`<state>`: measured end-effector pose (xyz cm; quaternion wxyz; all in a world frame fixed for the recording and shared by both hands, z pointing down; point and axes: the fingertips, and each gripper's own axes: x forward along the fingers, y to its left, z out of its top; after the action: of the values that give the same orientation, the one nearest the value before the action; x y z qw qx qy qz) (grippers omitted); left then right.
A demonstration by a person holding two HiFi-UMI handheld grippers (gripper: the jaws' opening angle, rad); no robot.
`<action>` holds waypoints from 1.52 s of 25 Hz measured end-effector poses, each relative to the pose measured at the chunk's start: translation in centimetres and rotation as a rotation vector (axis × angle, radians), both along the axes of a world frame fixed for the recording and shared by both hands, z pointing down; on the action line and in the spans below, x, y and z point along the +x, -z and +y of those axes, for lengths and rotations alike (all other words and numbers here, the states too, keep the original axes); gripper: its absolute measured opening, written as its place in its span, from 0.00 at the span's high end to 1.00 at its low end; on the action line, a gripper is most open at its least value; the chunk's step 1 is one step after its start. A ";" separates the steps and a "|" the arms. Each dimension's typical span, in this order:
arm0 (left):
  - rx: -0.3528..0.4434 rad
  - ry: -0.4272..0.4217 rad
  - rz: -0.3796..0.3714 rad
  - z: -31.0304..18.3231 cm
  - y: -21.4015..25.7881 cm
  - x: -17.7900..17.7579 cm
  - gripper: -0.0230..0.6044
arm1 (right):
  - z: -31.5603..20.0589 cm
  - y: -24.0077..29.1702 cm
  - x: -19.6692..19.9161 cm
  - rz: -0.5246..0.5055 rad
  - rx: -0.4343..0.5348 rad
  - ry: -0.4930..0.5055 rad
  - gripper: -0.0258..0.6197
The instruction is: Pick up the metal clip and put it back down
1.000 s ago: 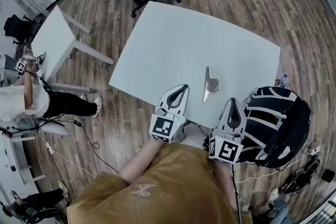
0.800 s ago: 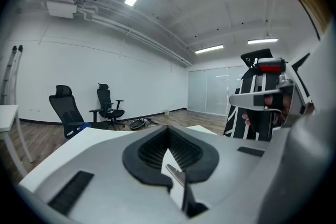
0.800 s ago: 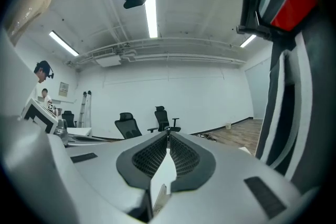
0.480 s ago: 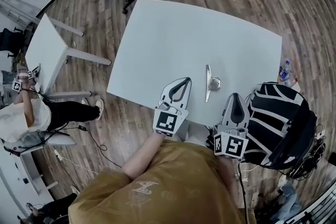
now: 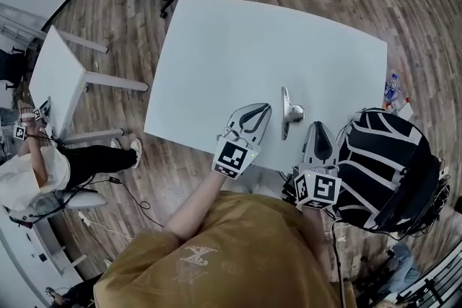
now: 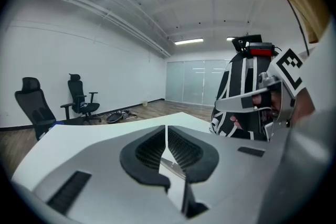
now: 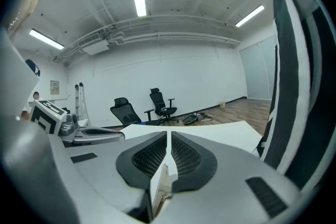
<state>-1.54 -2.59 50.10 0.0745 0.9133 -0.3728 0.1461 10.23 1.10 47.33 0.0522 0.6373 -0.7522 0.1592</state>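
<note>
- Two grey two-jaw grippers, both with jaws pressed together and holding nothing.
- Left gripper (image 5: 266,109): the left gripper view shows its ribbed black pads meeting in a thin line with nothing between them.
- Right gripper (image 5: 318,125): the right gripper view shows the same closed line, also empty.
- The silver metal clip (image 5: 286,112) is a long flat strip with a rounded tab on its right side. It lies flat on the white rectangular table (image 5: 238,47), close to the near edge and between the two gripper tips.
- Change since a second ago:
  - Both grippers have pushed forward from the table's near edge towards the clip.
  - The left tip now angles in just beside the strip's left side; earlier it sat well short of it.
  - The right tip has closed up to near the tab.
  - No contact with the clip is visible from either gripper.
  - The clip's place on the table is unchanged, and the jaws were closed in the earlier frames too.
- A black-and-white striped backpack (image 5: 386,162) sits just right of the right gripper, off the table's corner.
</note>
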 end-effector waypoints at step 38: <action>-0.245 -0.706 -0.312 -0.6 -13.5 6.8 0.67 | -0.4 -9.4 0.3 -0.074 -0.275 -0.073 0.94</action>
<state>5.27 -3.14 63.56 0.0705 0.9364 -0.0229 0.3431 10.54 0.71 56.74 0.1052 0.6448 -0.7010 0.2860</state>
